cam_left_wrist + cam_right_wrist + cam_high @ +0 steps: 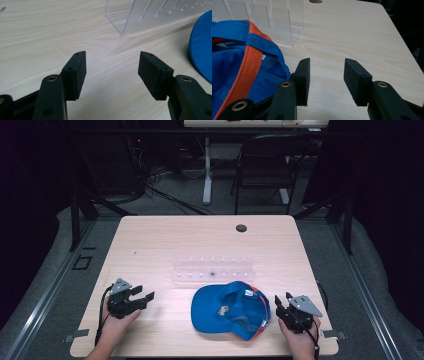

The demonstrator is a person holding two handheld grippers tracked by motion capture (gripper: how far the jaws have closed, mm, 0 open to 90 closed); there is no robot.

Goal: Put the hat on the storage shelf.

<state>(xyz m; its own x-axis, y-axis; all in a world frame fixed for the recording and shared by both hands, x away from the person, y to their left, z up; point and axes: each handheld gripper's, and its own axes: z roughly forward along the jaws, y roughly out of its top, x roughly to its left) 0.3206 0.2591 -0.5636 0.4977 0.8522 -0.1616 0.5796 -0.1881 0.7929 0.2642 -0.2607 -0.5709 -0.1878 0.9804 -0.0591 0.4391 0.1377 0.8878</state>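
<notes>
soft blue cap [231,311], orange-trimmed, upturned on pale woodgrain table [165,235]; clear ribbed acrylic rack [212,268] just behind. left gripper [142,293] and right gripper [282,300] both spread, empty, flanking cap.

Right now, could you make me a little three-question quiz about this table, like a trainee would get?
1. True or false: the blue cap lies upside down, its inside showing.
2. Which claw is nearer the cap: A) left claw B) right claw?
3. Fill in: behind the cap stands a clear ____ rack.

Key: 1 true. 2 B; its own view shows the cap's orange-trimmed edge right beside one jaw. 3 plastic. Both claws are open and hold nothing.
</notes>
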